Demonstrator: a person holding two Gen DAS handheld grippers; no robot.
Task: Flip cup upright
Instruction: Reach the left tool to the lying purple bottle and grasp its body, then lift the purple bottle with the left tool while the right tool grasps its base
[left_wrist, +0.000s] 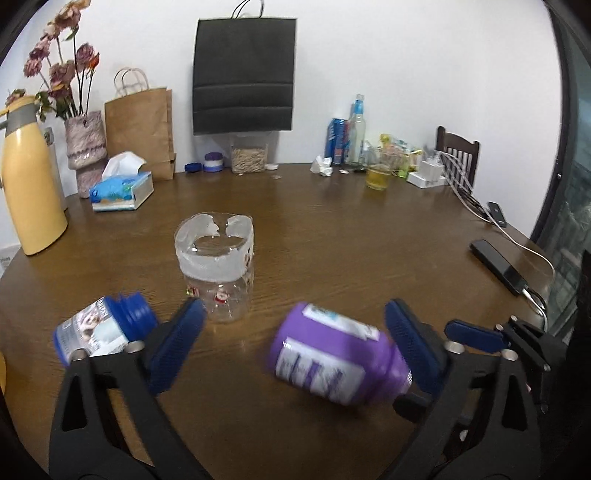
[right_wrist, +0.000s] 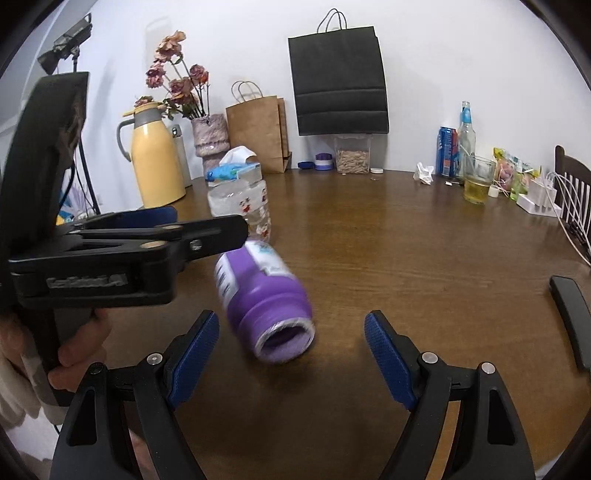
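Observation:
A purple bottle-shaped cup lies on its side on the wooden table, blurred by motion. In the right wrist view the purple cup points its open mouth toward the camera. My left gripper is open, and the cup lies between its blue pads, close to the right pad. My right gripper is open and empty, just in front of the cup's mouth. The left gripper's body shows at the left of the right wrist view.
A clear cut-off plastic bottle stands upright behind the cup. A blue bottle lies on its side at the left. A yellow thermos, tissue box, glass of drink, phones and cables sit around the table.

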